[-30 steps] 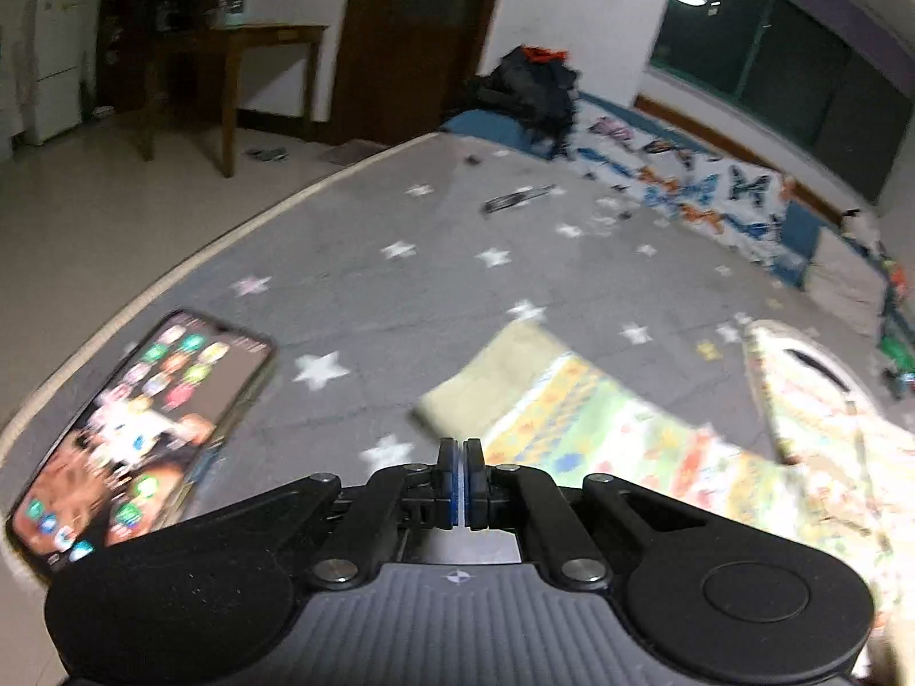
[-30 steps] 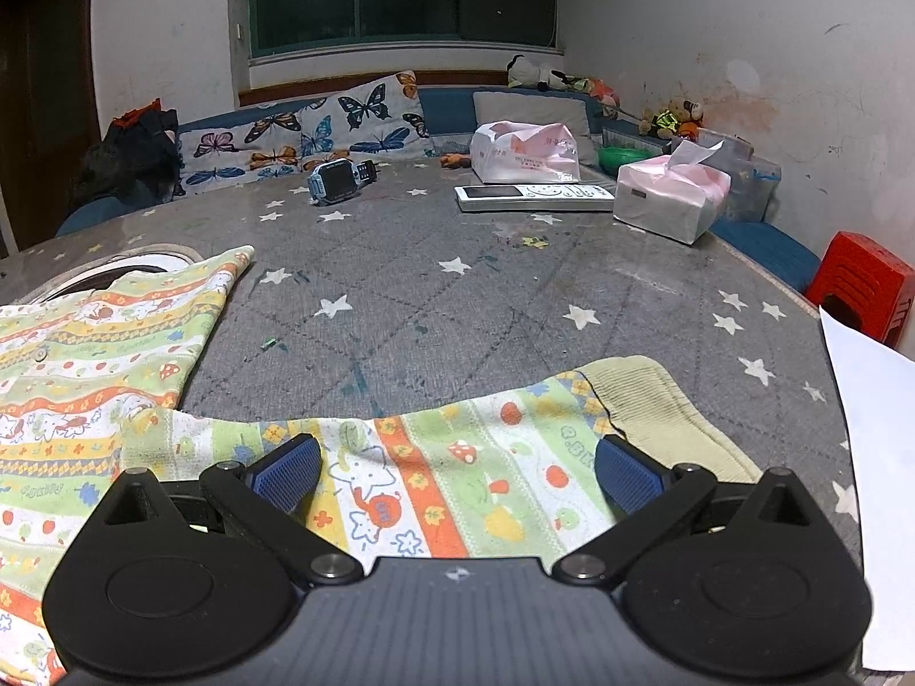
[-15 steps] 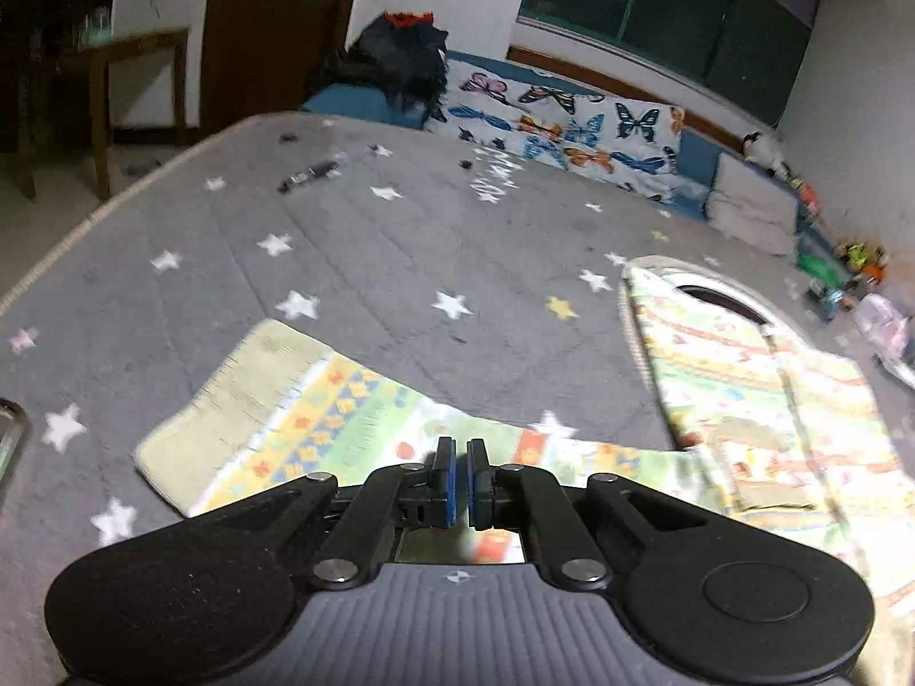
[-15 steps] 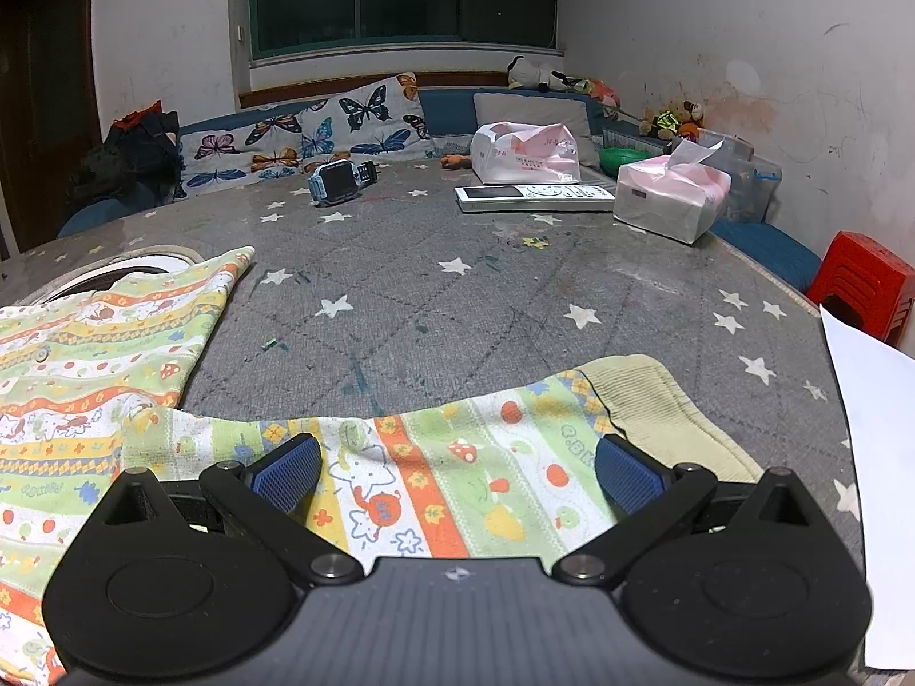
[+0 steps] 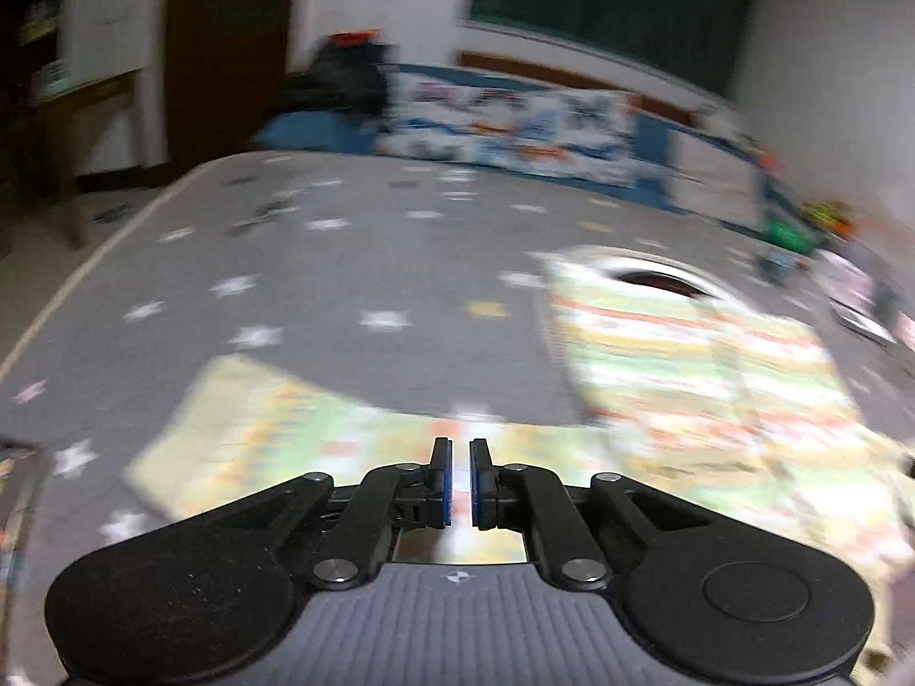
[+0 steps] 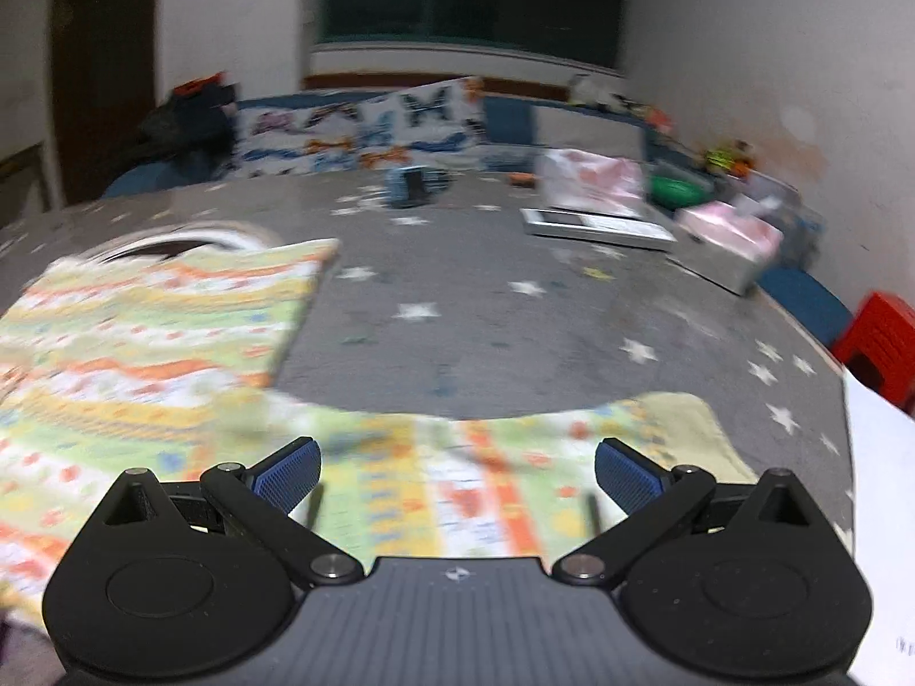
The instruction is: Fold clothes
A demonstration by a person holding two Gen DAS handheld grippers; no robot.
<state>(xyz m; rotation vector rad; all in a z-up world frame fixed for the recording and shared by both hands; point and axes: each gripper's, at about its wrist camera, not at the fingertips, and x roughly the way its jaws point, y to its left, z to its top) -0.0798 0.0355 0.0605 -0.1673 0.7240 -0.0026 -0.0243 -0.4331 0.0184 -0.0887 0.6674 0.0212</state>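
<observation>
The left tongs [image 5: 460,477] hover over the left sleeve [image 5: 274,429] of the patterned shirt [image 6: 148,343] spread on the star-print bed [image 6: 514,320], jaws opening a slit, gripping nothing. The right tongs [image 6: 457,471] gape wide above the right sleeve [image 6: 572,457].

Grey star-print bedspread [image 6: 514,331] covers the bed. Butterfly-print pillows [image 6: 366,131] line its far edge beside a dark bundle [image 6: 189,120], possibly a bag. Flat white device [image 6: 595,223], pink tissue pack [image 6: 729,237] and small blue object [image 6: 412,186] lie on the bedspread. Red stool [image 6: 880,337] stands at right
</observation>
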